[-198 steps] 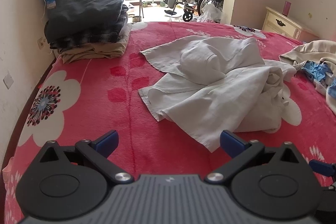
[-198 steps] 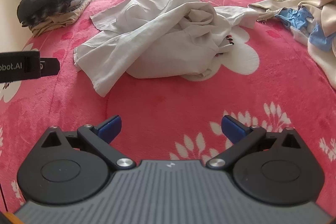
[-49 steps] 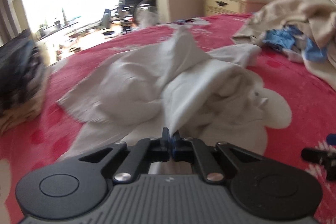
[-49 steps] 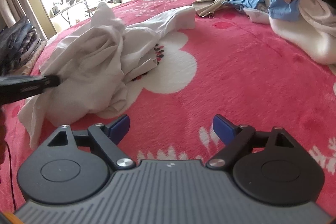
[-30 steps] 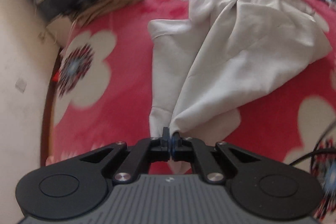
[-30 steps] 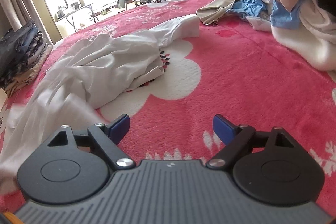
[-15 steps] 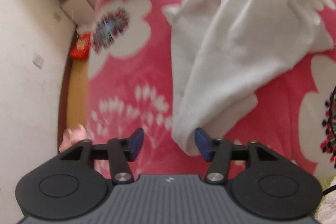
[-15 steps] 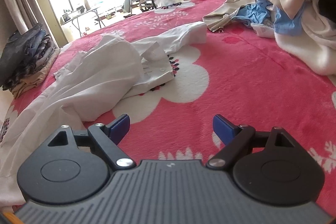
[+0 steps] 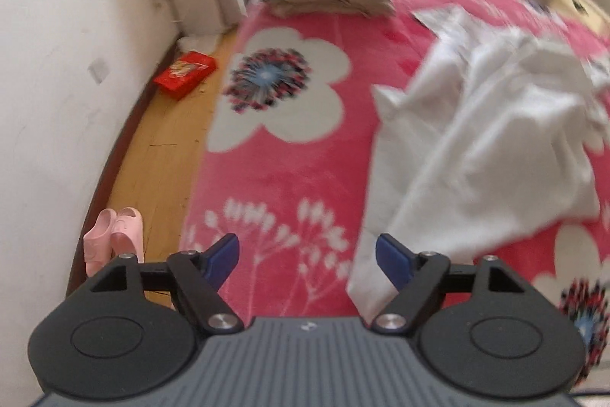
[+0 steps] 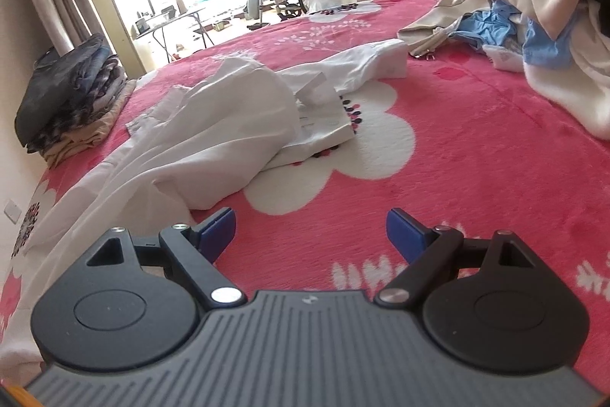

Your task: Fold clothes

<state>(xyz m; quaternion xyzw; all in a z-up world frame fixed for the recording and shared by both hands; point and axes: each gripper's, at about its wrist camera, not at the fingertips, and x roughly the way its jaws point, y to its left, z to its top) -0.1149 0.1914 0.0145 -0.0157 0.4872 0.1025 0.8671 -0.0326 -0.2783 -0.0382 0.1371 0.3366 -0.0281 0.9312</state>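
- White shirt (image 9: 495, 140) lies stretched out but crumpled on the pink bed (image 9: 289, 178); the left gripper (image 9: 307, 250) has just opened and dropped its corner.
- Right gripper (image 10: 310, 229) is open and empty too.
- Folding has not started yet.

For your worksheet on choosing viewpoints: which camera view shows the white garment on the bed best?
The right wrist view: the white garment is sharp there, with its folds and its stretched-out near end visible on the pink floral blanket. The left wrist view shows the garment blurred and cut off at the right edge.
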